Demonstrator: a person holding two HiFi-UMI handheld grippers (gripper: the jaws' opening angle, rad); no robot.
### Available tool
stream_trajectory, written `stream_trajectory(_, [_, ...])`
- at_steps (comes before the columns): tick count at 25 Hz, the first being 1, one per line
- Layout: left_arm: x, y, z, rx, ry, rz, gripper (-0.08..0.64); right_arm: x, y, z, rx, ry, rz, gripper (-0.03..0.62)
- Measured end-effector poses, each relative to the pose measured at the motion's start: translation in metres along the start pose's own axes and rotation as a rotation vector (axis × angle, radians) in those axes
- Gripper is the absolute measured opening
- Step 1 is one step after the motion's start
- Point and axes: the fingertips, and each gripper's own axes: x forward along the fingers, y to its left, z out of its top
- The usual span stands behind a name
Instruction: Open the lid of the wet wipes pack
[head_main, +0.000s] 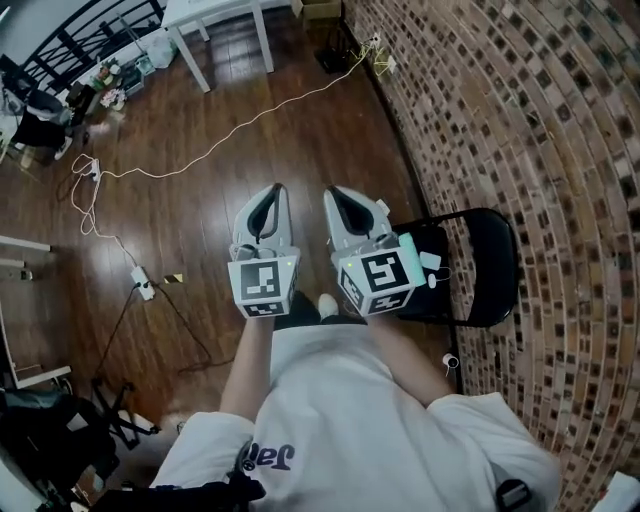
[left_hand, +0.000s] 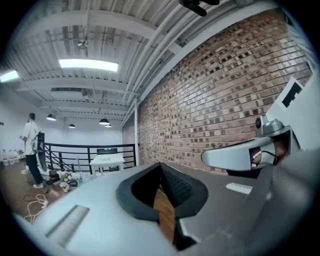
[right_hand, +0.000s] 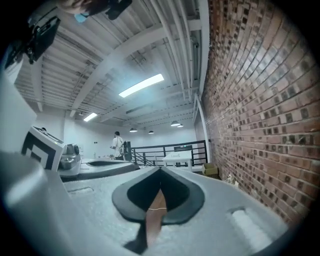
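In the head view a black folding chair (head_main: 488, 262) stands against the brick wall at the right. On its seat lies a pale green and white pack (head_main: 409, 243), which looks like the wet wipes, partly hidden behind my right gripper. My left gripper (head_main: 277, 188) and my right gripper (head_main: 332, 190) are held side by side over the wooden floor, pointing forward, left of the chair. Both are shut with nothing between their jaws. The left gripper view shows my left gripper (left_hand: 161, 166) with its tips meeting, and the right gripper view shows the same of my right gripper (right_hand: 160, 170).
A brick wall (head_main: 520, 120) runs along the right. A white table (head_main: 215, 15) and a cardboard box (head_main: 320, 8) stand far ahead. A white cable and a power strip (head_main: 145, 288) lie on the floor at the left. A person (right_hand: 118, 145) stands far off by a black railing.
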Motion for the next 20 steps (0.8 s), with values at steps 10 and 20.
stream_trajectory(10, [0.062, 0.157, -0.009, -0.048, -0.001, 0.155, 0.017, 0.182, 0.052, 0.012, -0.043, 0.04, 0.193, -0.009])
stream_trajectory(20, [0.122, 0.338, 0.012, -0.077, -0.077, 0.226, 0.017, 0.351, 0.109, 0.04, -0.113, 0.036, 0.248, -0.009])
